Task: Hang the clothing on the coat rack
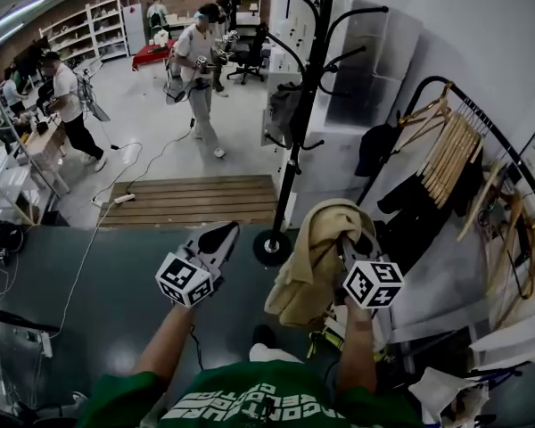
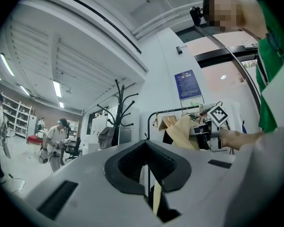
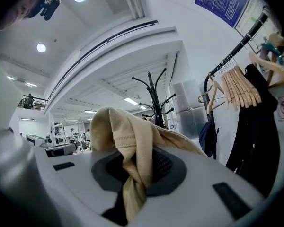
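Note:
The black coat rack (image 1: 296, 141) stands just ahead, its round base (image 1: 272, 246) on the floor, with a grey item (image 1: 283, 110) hung on a lower hook. My right gripper (image 1: 349, 243) is shut on a beige garment (image 1: 314, 259), which bunches up and drapes down just right of the rack's base. In the right gripper view the beige garment (image 3: 128, 141) is pinched between the pads, with the coat rack (image 3: 155, 103) beyond. My left gripper (image 1: 218, 239) hangs left of the base, shut with nothing in it. The left gripper view shows the coat rack (image 2: 117, 112) ahead and the beige garment (image 2: 184, 132) to the right.
A garment rail (image 1: 455, 145) with wooden hangers and dark clothes stands at the right. White cabinets (image 1: 374, 69) rise behind the rack. A wooden platform (image 1: 196, 200) and a floor cable (image 1: 116, 199) lie ahead. Several people (image 1: 196, 69) stand farther back.

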The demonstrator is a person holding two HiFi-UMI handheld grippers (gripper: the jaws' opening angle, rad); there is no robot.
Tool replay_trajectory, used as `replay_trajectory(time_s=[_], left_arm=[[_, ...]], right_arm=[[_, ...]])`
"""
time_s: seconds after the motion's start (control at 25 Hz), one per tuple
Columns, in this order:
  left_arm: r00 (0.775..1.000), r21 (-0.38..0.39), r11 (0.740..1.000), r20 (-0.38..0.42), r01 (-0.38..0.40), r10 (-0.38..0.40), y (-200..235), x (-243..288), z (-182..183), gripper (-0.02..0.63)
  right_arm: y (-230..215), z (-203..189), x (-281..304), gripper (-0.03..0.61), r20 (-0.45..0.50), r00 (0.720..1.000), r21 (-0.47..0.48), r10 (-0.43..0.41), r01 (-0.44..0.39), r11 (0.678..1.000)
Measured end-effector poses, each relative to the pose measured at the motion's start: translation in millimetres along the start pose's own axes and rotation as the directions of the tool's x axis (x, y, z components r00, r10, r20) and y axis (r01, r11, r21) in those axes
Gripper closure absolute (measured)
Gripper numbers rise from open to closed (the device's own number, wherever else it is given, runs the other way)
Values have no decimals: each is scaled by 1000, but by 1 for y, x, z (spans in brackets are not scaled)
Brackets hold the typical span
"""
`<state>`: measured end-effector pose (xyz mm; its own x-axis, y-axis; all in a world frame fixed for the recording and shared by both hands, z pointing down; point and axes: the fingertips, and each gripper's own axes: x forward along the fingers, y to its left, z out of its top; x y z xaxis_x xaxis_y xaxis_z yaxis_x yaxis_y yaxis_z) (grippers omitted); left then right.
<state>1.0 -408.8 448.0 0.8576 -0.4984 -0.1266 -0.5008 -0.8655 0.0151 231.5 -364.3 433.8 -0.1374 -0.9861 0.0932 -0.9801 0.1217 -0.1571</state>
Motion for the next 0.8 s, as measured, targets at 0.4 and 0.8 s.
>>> replay_trajectory(time_s=[0.4, 0.8], left_arm=[[1000, 7, 1000, 4, 5, -5, 32, 35, 4, 611], [999, 21, 1000, 29, 21, -21, 45, 73, 15, 611]], right_arm=[[-14, 22, 45, 518, 17, 1000, -4, 7, -7, 1000], [-22, 93, 84, 518, 88, 995, -42, 39, -36, 998]])
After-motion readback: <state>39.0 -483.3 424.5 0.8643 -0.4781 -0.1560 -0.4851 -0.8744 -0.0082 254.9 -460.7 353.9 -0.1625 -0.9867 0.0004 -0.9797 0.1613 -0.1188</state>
